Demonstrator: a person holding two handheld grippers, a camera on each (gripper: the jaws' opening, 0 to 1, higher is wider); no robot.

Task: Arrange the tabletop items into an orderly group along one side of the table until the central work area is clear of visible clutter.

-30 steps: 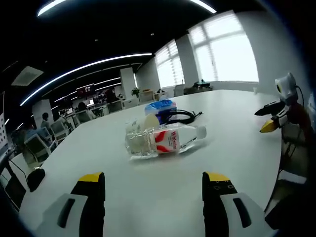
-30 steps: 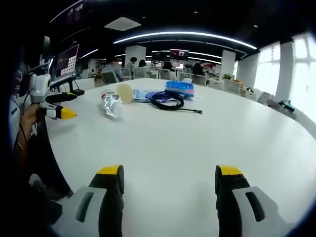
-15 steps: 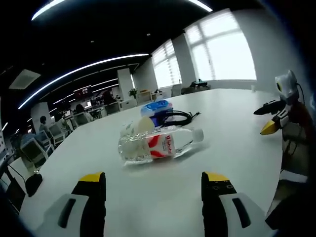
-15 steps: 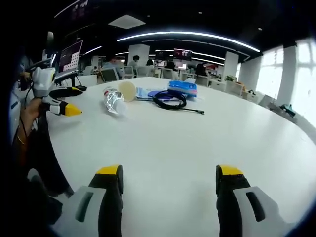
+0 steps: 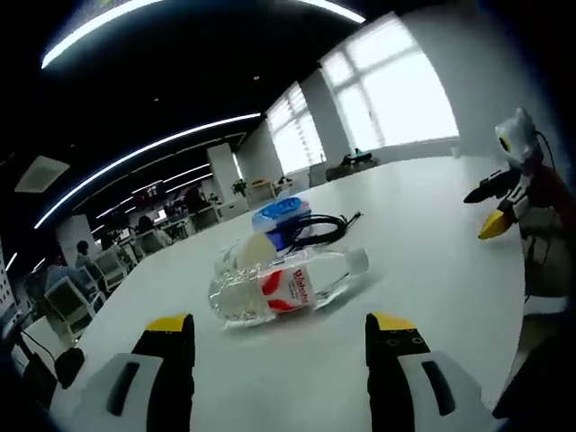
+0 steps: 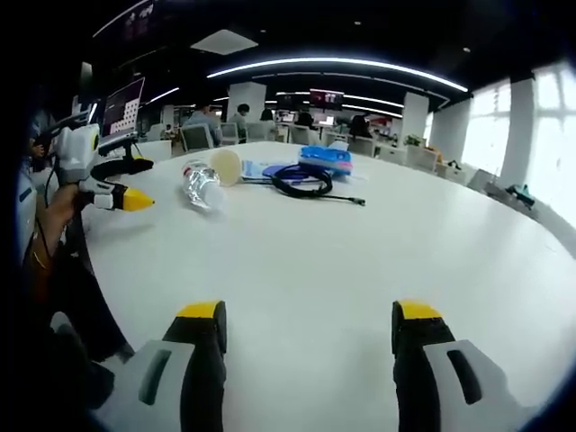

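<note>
On the white table (image 5: 432, 270), just ahead of our left gripper (image 5: 279, 328), we see a clear plastic water bottle (image 5: 283, 286) lying on its side, red-and-white label facing us, white cap pointing off to the right. Our left jaws stand wide apart with nothing between them, the bottle lying a little beyond the yellow tips. Right behind the bottle sits a pale round cup-like thing (image 5: 252, 252), touching or nearly touching it; we cannot tell which. Further back there's a coiled black cable (image 5: 319, 228) and a blue packet (image 5: 281, 212), all bunched close together.

Over in the right gripper view, our right gripper (image 6: 306, 315) is likewise spread wide and holding nothing, hovering over bare tabletop well short of the cluster. From here we pick out the bottle (image 6: 200, 184), the pale round thing (image 6: 225, 167), the black cable (image 6: 301, 183) and the blue packet (image 6: 326, 158) across the table (image 6: 378, 243). At the left edge our left gripper (image 6: 121, 184) comes in, yellow tip forward, held by a hand (image 6: 54, 211). In the left gripper view the right gripper (image 5: 495, 207) shows at the far right.
</note>
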